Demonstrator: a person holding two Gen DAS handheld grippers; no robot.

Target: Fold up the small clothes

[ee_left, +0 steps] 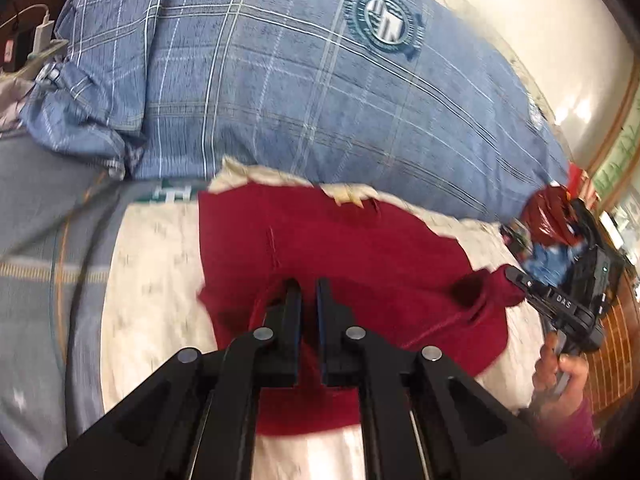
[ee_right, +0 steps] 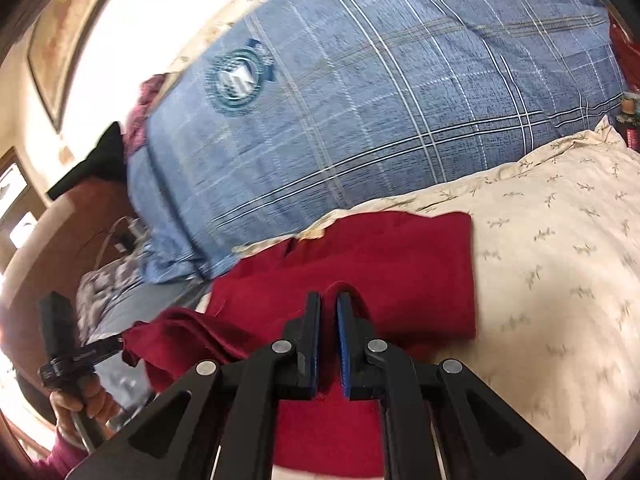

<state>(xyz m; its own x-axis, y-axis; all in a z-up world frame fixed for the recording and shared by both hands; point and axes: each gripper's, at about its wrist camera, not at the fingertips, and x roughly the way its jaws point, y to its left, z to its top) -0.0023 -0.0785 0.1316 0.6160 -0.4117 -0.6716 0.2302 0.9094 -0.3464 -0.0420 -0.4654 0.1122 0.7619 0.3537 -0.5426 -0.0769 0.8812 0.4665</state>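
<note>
The dark red garment [ee_left: 352,248] lies on the cream, leaf-printed sheet [ee_right: 560,264] of a bed, its far part flat and its near edge raised off the sheet. That lift is the reason for both grips: each gripper has a near corner, so the edge can be carried over as one straight line and laid on the flat far part, which I judge to be the fold in hand.

The left gripper [ee_left: 309,292] has its jaws pressed together on a hump of the red cloth, which bulges up beside its left finger. The right gripper [ee_right: 329,304] is likewise pinching a ridge of the same cloth between its blue-lined pads. In the left wrist view the right gripper shows from the side, with a pulled-out peak of fabric drawn taut to its tip, and the person's hand [ee_left: 560,376] grips its handle below a pink sleeve [ee_left: 576,428].

Taking two corners apart keeps the edge stretched, so the cloth hangs without bunching in the middle. The far edge stays put by its own weight and the friction of the sheet.

Beyond the garment rises a blue checked quilt [ee_left: 304,92] with a round emblem [ee_left: 386,24], close enough that the fold should land short of it. A charger and cable [ee_left: 42,30] sit at the far left.
</note>
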